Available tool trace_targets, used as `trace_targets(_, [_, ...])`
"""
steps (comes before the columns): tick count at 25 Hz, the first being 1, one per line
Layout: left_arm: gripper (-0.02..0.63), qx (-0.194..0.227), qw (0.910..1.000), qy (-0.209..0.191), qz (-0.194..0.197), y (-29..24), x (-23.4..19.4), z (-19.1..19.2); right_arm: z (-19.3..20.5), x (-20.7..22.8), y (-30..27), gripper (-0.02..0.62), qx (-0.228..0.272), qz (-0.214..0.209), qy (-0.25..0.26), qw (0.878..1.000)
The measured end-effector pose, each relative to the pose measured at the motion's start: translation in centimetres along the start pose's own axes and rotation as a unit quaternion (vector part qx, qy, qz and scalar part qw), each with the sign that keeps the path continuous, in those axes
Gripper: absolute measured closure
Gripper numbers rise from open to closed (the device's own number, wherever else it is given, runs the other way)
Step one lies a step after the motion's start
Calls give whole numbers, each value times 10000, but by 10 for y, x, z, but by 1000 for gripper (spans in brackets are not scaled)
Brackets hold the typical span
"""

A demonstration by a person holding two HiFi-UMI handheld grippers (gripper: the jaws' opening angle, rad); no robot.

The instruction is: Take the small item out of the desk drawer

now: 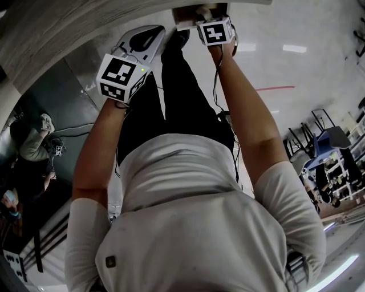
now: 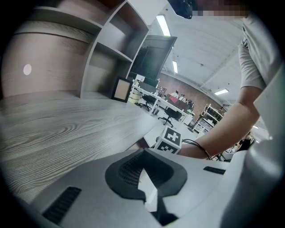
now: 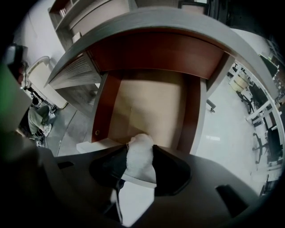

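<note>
The desk drawer (image 3: 153,107) stands pulled out under the curved desk edge, with a pale wood bottom and red-brown sides. A small white fluffy item (image 3: 140,156) sits between the jaws of my right gripper (image 3: 140,149), which points steeply down into the drawer's near end; both dark pads touch it. In the head view the right gripper (image 1: 215,25) is over the drawer (image 1: 191,14) at the top edge. My left gripper (image 2: 143,153) rests over the grey wood desk top (image 2: 67,124), jaws together and empty; in the head view the left gripper (image 1: 140,41) lies left of the drawer.
Grey shelves (image 2: 111,53) rise at the back of the desk. Office chairs (image 2: 167,116) and tables stand farther off. A person (image 1: 34,142) sits on the floor at the left. Chairs and racks (image 1: 322,148) stand to the right.
</note>
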State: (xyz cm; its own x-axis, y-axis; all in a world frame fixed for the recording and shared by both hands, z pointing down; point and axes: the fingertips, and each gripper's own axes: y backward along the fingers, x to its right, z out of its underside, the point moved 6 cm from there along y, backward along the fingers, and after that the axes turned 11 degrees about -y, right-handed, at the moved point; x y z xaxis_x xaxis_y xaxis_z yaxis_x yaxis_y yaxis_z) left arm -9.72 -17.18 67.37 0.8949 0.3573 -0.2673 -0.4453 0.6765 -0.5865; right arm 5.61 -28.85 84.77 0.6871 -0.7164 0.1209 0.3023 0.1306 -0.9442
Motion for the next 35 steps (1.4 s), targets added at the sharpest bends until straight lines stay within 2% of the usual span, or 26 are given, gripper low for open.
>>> trace_targets(5, [591,33,10000,-48,-36,6,4,-9,0,5,19,422,121,-27,11,9999])
trace_targets(11, [591,100,9998,-178,-16,23,10,-23,7,-3,48,422,38,-238,-297,9993])
trace_targets(19, [591,234,9987,-448,67,48,26,-52,-3,-16,106,422,514,-290,-433,9973])
trace_targets(26, [591,460,9965,-688,105,79,40,-79,-13,-41,163,422,985,-330,-297,9941])
trace_targets(35, [591,727,9925,-980,87,138,54,-103,-20,-68,256,422,1676,-297,-343,9848])
